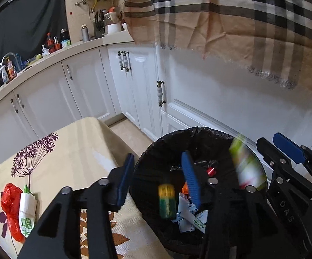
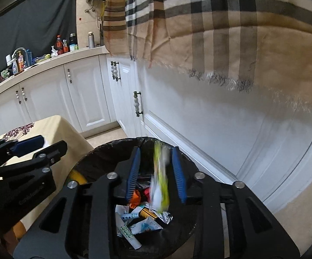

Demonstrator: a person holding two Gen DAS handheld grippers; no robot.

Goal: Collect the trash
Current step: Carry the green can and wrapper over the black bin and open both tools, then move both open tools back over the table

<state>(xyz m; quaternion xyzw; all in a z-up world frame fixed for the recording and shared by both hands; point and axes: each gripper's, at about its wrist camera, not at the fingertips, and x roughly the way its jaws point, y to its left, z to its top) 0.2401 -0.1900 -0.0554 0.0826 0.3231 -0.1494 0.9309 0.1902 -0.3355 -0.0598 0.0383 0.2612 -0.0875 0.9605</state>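
Black-lined bin (image 2: 104, 151) holding wrappers (image 2: 140, 222); both grippers, left (image 1: 159, 179) and right (image 2: 156, 172), parted, gripping nothing, blurred packets (image 2: 160, 172) between pads.

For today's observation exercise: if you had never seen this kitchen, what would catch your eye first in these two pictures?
First, the black-lined bin low in the middle, with two blurred items falling into it: a yellow-green wrapper between the open right gripper fingers and a green-and-yellow tube between the open left gripper fingers. Then the big checked cloth hanging across the top right. Last, a red bag left on the flowered table.
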